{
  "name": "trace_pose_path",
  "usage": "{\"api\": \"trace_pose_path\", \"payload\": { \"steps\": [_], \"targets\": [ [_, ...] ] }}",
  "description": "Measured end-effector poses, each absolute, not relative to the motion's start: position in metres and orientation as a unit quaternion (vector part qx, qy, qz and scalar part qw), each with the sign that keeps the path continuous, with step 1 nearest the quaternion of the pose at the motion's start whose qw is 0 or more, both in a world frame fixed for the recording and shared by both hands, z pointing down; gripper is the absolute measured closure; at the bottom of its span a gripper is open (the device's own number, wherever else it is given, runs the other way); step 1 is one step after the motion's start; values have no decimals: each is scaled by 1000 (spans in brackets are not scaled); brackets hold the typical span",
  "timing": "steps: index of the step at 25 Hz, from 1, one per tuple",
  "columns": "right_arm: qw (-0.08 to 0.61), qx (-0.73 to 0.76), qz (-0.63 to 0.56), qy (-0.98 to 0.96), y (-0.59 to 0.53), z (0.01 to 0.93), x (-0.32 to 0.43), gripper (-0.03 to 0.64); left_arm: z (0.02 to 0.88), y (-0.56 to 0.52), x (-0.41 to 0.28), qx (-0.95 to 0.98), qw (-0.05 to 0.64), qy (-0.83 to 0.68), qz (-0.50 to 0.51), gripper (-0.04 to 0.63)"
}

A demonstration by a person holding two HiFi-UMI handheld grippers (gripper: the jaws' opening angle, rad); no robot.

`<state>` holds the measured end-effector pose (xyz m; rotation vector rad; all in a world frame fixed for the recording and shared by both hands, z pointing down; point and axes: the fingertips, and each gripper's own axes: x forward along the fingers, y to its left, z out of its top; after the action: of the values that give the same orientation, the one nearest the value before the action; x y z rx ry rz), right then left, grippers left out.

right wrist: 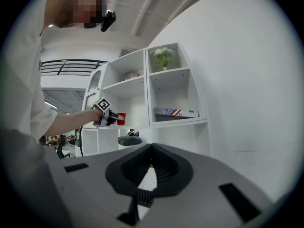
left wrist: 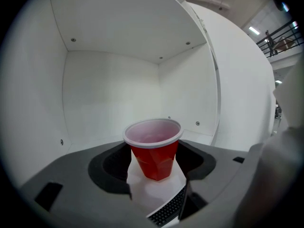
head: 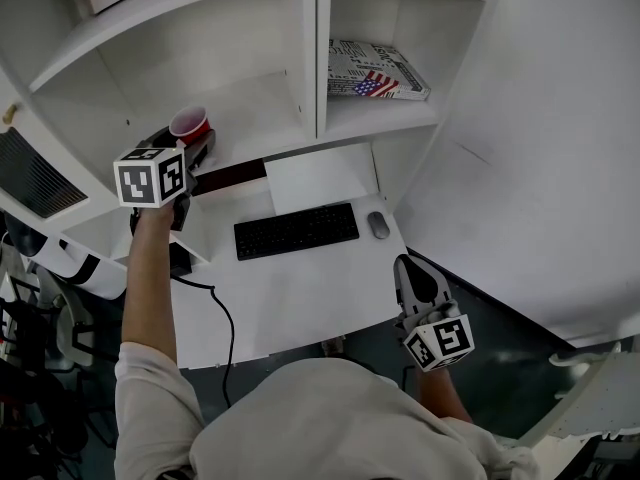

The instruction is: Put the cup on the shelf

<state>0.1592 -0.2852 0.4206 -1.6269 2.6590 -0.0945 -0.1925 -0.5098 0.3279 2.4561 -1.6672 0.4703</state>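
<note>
A red plastic cup [head: 190, 125] with a white rim stands upright between the jaws of my left gripper [head: 193, 140], which is shut on its sides. The left gripper view shows the cup [left wrist: 154, 148] held in the air at the mouth of an empty white shelf compartment [left wrist: 114, 94], with desk and keyboard showing below it. In the head view the cup is at the front edge of the left shelf board [head: 255, 103]. My right gripper [head: 405, 266] hangs low at the desk's right front corner, jaws shut on nothing [right wrist: 152, 148]. From there the cup [right wrist: 121, 118] shows far off.
A white desk [head: 300, 293] carries a black keyboard [head: 296, 230], a mouse [head: 378, 225], a sheet of paper [head: 318, 178] and a black cable [head: 225, 318]. A flag-printed book [head: 375, 71] lies in the right compartment. A divider [head: 310, 48] separates the compartments. Flowers [right wrist: 164, 56] stand higher up.
</note>
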Motion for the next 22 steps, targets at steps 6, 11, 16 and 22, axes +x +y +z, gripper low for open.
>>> {"api": "trace_pose_path", "payload": {
  "steps": [6,11,16,22],
  "targets": [
    [7,-522,-31,853,-292,420,158,614,335,-517,-191,817,72,-551,155,302],
    [6,-521,-31,853,-297,421,157,614,337,-521,-191,818,70,-550,157,302],
    [6,-519,-31,854,-300,421,154,614,338,-522,-190,816,67,-550,166,302],
    [8,-517,-30,855,-300,420,153,614,342,-523,-190,811,60,-553,182,302]
  ]
}}
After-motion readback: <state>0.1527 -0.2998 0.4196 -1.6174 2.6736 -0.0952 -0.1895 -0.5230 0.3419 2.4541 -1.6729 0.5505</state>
